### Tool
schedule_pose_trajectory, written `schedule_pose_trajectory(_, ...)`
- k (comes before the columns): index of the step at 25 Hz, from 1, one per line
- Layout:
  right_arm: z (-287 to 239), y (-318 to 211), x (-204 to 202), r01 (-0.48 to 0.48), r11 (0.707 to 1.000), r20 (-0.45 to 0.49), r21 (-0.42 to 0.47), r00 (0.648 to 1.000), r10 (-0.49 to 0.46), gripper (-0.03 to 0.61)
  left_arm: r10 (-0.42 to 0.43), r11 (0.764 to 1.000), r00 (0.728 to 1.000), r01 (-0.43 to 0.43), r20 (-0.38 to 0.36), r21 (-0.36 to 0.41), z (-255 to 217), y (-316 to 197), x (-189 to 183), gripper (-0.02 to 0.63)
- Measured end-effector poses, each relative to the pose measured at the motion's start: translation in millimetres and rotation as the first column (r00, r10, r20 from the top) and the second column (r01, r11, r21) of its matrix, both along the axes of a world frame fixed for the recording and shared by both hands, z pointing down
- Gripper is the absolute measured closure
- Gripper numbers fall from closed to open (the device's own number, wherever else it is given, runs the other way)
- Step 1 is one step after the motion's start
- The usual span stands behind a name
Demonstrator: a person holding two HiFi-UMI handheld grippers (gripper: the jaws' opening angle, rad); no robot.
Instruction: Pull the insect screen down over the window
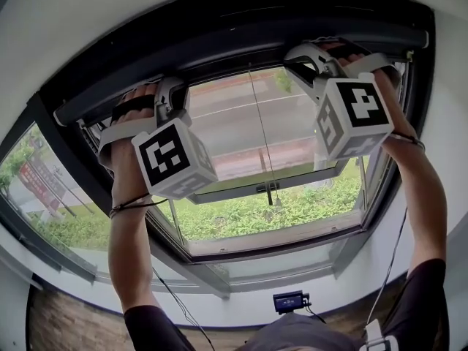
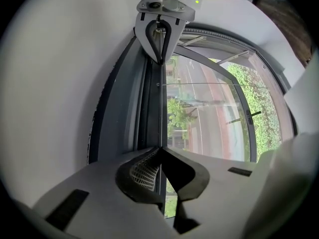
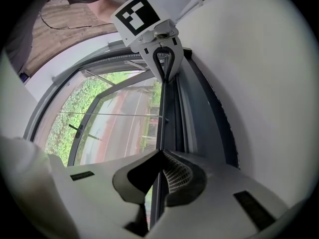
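The cubes, left (image 1: 174,158) and right (image 1: 352,115), are showing black squares on white. The left gripper (image 2: 160,149) and right gripper (image 3: 160,152) are looking white, with the fingers' pads (image 2: 142,171) showing black with a pale grid. The screen bar (image 3: 172,113) is showing dark grey against a white wall (image 2: 50,108). Far outside, plants (image 1: 292,207) are showing green beside a grey road (image 1: 241,119) with a reddish strip.

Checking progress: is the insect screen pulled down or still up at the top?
Up: its pull bar sits at the top of the window, left gripper and right gripper shut on it.
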State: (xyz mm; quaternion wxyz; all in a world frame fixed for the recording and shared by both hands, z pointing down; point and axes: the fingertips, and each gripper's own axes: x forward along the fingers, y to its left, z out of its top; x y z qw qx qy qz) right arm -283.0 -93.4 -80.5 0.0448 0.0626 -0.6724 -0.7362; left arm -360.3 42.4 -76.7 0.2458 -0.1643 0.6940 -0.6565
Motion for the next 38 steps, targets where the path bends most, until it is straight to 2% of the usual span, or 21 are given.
schedule_pose_trajectory(4,6.9,-0.6,-0.5,-0.014,0.999,-0.018,0.032,1.0,0.015,0.554,-0.016,1.0,1.0,0.016,0.008,0.014,5.9,-0.3,-1.3,0.595)
schedule_pose_trajectory(11,53.0,-4.2,2.8,-0.027,0.999,-0.1,0.026,0.995,0.029,0.554,0.014,0.999,0.998,-0.016,-0.065,-0.034,51.6,-5.2,1.1,0.597)
schedule_pose_trajectory(20,125.8,-2.0,-1.9,-0.025,1.0,-0.189,-0.018,0.982,0.021,0.554,-0.013,0.996,0.988,-0.001,-0.152,-0.091,131.2,-1.2,-2.9,0.598)
schedule_pose_trajectory(25,141.0,-2.0,0.9,-0.032,0.998,-0.216,-0.053,0.976,0.02,0.554,-0.033,0.994,0.985,0.013,-0.17,-0.113,148.2,1.0,-1.2,0.598)
schedule_pose_trajectory(34,215.6,-11.2,-4.5,-0.063,0.991,-0.344,-0.121,0.939,0.017,0.555,-0.049,0.981,0.961,-0.005,-0.273,-0.193,221.4,-7.0,-5.5,0.598)
schedule_pose_trajectory(38,225.0,-15.1,-7.1,-0.088,0.989,-0.387,-0.116,0.921,0.037,0.555,-0.062,0.976,0.95,-0.005,-0.304,-0.216,232.2,-8.7,-8.1,0.598)
